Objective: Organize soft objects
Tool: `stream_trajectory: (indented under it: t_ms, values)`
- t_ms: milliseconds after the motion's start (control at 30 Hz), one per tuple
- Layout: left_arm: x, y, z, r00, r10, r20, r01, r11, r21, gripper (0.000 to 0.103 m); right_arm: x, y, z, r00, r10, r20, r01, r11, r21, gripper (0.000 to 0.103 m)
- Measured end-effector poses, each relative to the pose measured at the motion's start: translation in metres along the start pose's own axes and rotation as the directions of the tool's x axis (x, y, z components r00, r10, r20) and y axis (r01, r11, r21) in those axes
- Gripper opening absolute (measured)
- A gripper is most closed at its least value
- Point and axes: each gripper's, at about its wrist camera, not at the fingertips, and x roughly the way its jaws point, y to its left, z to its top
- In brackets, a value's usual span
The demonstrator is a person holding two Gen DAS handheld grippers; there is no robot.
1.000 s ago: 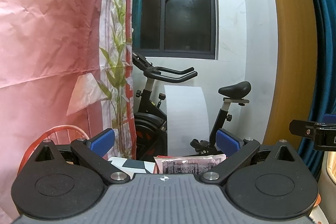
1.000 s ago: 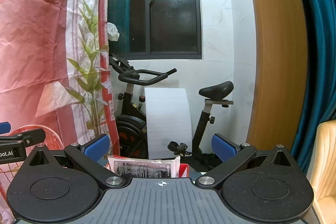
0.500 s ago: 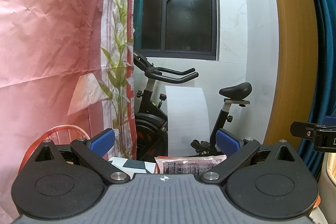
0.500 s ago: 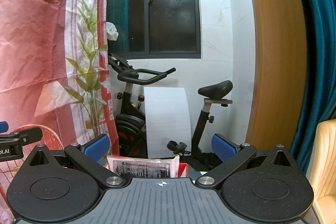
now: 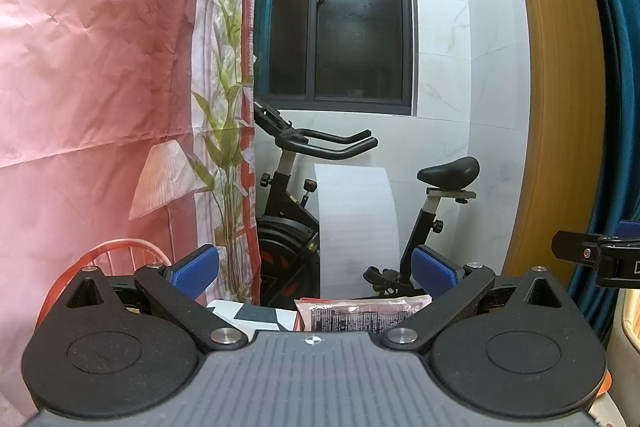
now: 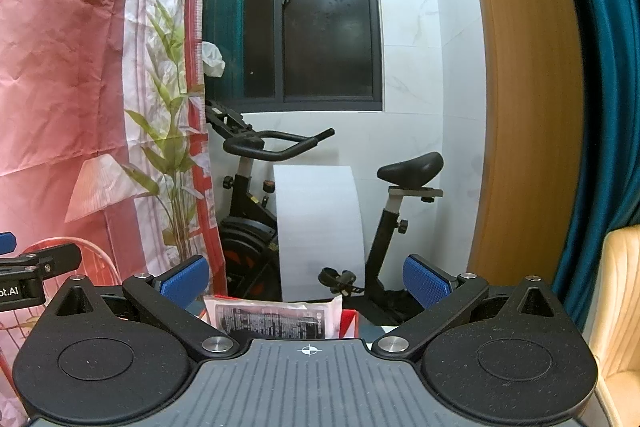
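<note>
My left gripper (image 5: 316,269) is open and empty, held level and facing the room. A soft plastic packet with dark print (image 5: 362,315) stands upright just below and beyond its blue fingertips (image 5: 196,269). My right gripper (image 6: 306,273) is also open and empty; the same packet (image 6: 272,319) shows low between its fingers. The right gripper's finger also shows at the right edge of the left wrist view (image 5: 596,255), and the left gripper's finger at the left edge of the right wrist view (image 6: 36,263).
A pink printed curtain (image 5: 92,87) hangs at the left, with an orange wire basket (image 5: 108,255) in front of it. An exercise bike (image 5: 360,211) and a white foam sheet (image 5: 356,227) stand ahead. A wooden panel (image 6: 528,99), teal curtain and beige chair (image 6: 616,307) are at the right.
Both grippers have barely shifted; they stay open and empty and the packet has not moved.
</note>
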Motion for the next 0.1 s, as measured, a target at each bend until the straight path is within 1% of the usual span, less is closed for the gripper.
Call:
stream_trajectory:
  t_ms: [100]
  values:
    - [-0.0003,0.0004,-0.0006,1.0,0.001,0.0,-0.001,1.0,-0.005,0.103,0.0004,0.0006,-0.0004,1.0,-0.002,-0.003,0.002,1.0,-0.003,0.103]
